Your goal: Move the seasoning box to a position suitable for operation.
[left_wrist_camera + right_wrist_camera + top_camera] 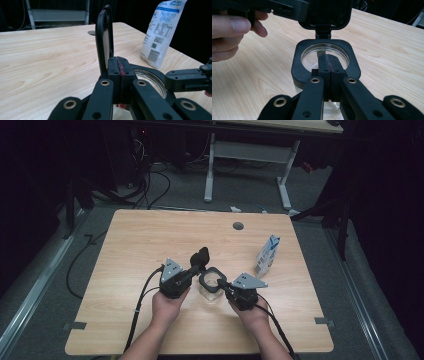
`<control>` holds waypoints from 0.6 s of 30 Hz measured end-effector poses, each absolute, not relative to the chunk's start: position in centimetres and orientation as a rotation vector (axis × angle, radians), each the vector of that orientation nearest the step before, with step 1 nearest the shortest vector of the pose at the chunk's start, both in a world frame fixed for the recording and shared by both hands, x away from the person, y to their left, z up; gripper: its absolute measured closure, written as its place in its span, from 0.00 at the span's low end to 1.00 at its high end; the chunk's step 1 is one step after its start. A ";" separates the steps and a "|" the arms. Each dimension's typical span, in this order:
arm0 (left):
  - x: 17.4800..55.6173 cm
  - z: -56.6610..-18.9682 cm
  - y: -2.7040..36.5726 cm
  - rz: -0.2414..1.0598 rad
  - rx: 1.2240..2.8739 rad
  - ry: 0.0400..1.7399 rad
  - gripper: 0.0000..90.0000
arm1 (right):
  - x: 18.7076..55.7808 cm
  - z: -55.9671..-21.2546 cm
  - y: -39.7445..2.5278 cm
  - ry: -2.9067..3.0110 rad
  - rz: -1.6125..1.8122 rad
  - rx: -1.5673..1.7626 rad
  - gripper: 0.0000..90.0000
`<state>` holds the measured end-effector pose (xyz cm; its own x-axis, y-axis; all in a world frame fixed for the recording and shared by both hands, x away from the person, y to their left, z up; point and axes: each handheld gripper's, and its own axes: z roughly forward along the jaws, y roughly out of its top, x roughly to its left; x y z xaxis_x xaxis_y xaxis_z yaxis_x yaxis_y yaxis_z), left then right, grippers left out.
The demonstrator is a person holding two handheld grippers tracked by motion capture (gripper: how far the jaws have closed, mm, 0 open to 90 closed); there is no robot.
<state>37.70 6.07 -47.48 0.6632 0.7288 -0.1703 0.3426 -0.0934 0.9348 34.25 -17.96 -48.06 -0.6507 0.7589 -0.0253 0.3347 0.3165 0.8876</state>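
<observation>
A clear glass jar with a square black plastic rim [212, 284] stands near the middle of the pale wooden surface [140, 245], a little toward its near edge, between the person's two hands. Its hinged black lid [200, 256] is swung up and back, standing nearly upright on the jar's far-left side; in the left gripper view the lid [103, 40] rises edge-on just beyond the jaws, and in the right gripper view it [329, 12] stands tall behind the open round mouth of the jar [325, 58].

The left tongs [192, 271] come in from the left, and their jaws are pressed together with no gap between them, right at the hinge end of the rim; whether they pinch the rim or the lid's base cannot be told. The right tongs [226, 287] come in from the right, and their jaws are likewise closed flat against each other, resting over the near edge of the black rim in the right gripper view; a grip on the rim cannot be confirmed.

The left hand [169, 306] and the right hand [255, 316] hold the tools from the near side. A white and blue printed pouch [268, 254] stands upright to the right of the jar, well apart from it.
</observation>
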 end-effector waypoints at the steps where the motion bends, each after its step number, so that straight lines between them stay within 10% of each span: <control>1: 37.5 -47.4 6.2 0.403 1.700 0.867 0.99 | 34.3 -48.1 -18.0 2.147 1.288 0.966 1.00; 18: 34.2 -50.9 12.4 0.464 1.885 0.895 0.78 | 32.7 -49.1 -22.1 2.036 1.295 1.120 0.86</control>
<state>34.25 12.39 -50.88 0.6583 0.7505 -0.0585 0.3840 -0.2680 0.8836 32.72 -22.09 -49.10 -0.5521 0.8332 0.0321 0.3822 0.2186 0.8978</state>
